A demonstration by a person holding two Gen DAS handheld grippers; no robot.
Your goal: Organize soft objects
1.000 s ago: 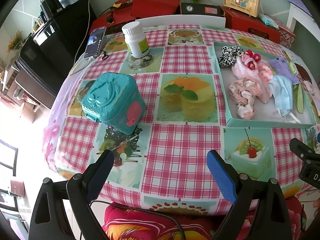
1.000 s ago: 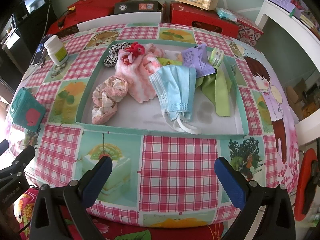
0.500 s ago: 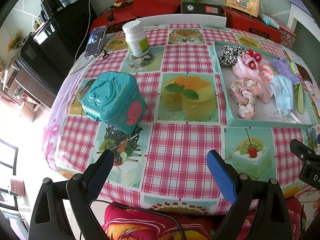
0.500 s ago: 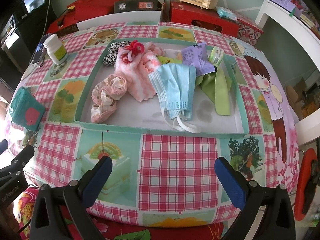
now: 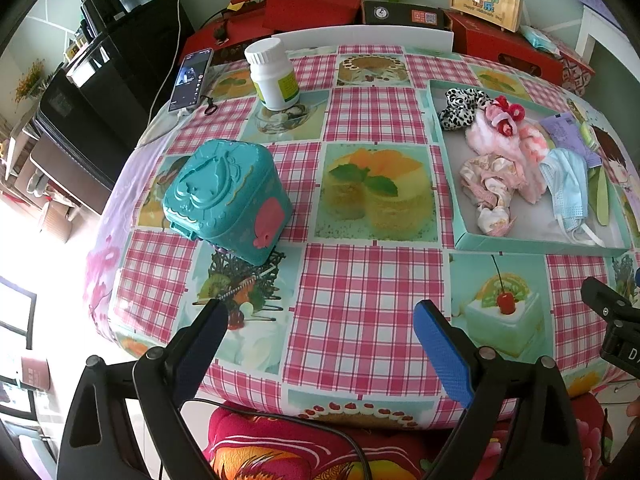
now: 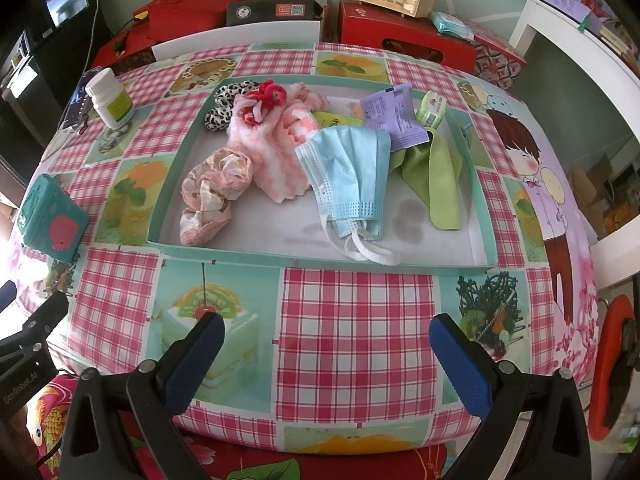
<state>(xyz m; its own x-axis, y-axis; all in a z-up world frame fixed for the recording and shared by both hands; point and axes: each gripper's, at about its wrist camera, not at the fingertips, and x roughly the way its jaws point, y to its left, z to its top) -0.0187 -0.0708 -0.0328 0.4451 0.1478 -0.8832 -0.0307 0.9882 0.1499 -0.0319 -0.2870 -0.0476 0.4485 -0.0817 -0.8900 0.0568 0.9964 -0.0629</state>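
Both tongs hang spread wide and hold nothing, at the near edge of the counter. The right tongs (image 6: 326, 334) face a shallow teal tray (image 6: 320, 258) that lies a little beyond them, well apart from their blue tips. The left tongs (image 5: 320, 320) point at bare cloth; from there the tray (image 5: 520, 242) sits far to the right.

The counter (image 6: 356, 344) wears a glossy cloth of pink checks and dessert pictures. Behind it stand red boxes and a small wooden sign; dark furniture fills the far left.

Inside the tray lie the soft things. A blue face mask (image 6: 352, 176) rests in the middle, its white loops trailing toward the near wall. Left of it is a fluffy pink knit piece (image 6: 272, 160) topped with red yarn, then a pink scrunchie (image 6: 212, 188) nearer. A leopard-print scrunchie (image 6: 224, 100) sits in the far left corner. A green cloth (image 6: 436, 176) lies to the right, partly under a purple packet (image 6: 394, 118).

Outside the tray, a closed teal box (image 5: 226, 200) stands on the left, with a white bottle (image 5: 274, 76) and a phone (image 5: 190, 80) farther back.
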